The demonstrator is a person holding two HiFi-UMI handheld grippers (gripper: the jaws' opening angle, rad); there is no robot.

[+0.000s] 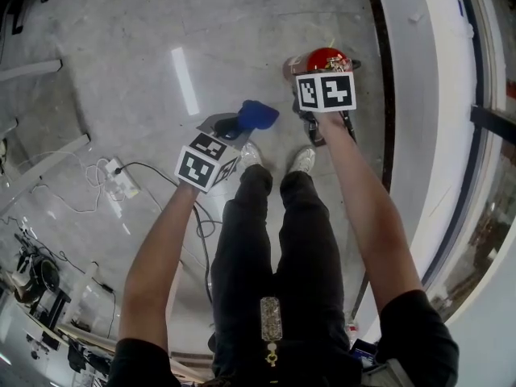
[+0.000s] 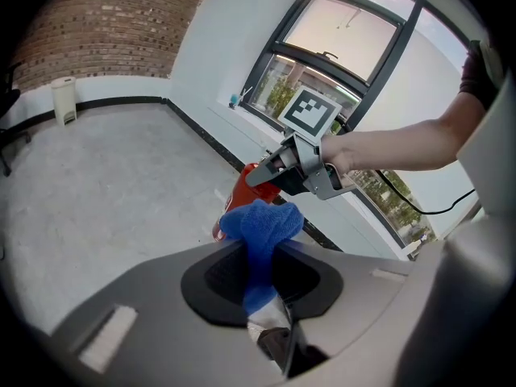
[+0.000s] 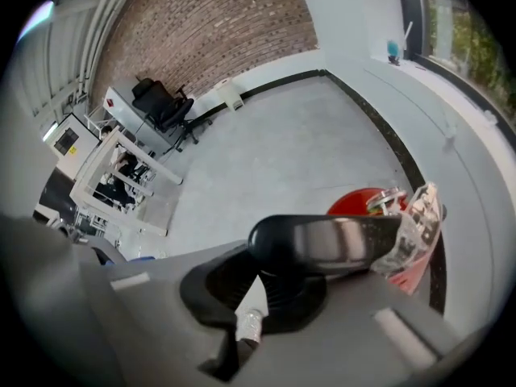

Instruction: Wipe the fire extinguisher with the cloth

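Currently your right gripper (image 2: pixel 266 173) is clenched on the black handle (image 3: pixel 330 244) at the top of the extinguisher (image 1: pixel 326 57), and the handle lies crosswise in front of its jaws. The extinguisher is at the far right of the floor (image 1: pixel 121 71), just ahead of your right foot and near the dark strip along the wall. From your head you see only its round red top, so its long axis runs up and down, head towards you and base towards the floor. I cannot tell whether the base rests on the floor or hangs just clear of it. The body is glossy red, with a black head and a clear plastic tag (image 3: pixel 415 224) with pink on it hanging beside the handle. Your left gripper (image 1: pixel 230 126) is grasping the blue cloth (image 2: pixel 262 222). One end is pinched between its jaws and the rest is bunched in a soft knot beyond the tips. The cloth sits just beside the extinguisher's upper body, to its left, apparently not touching it.
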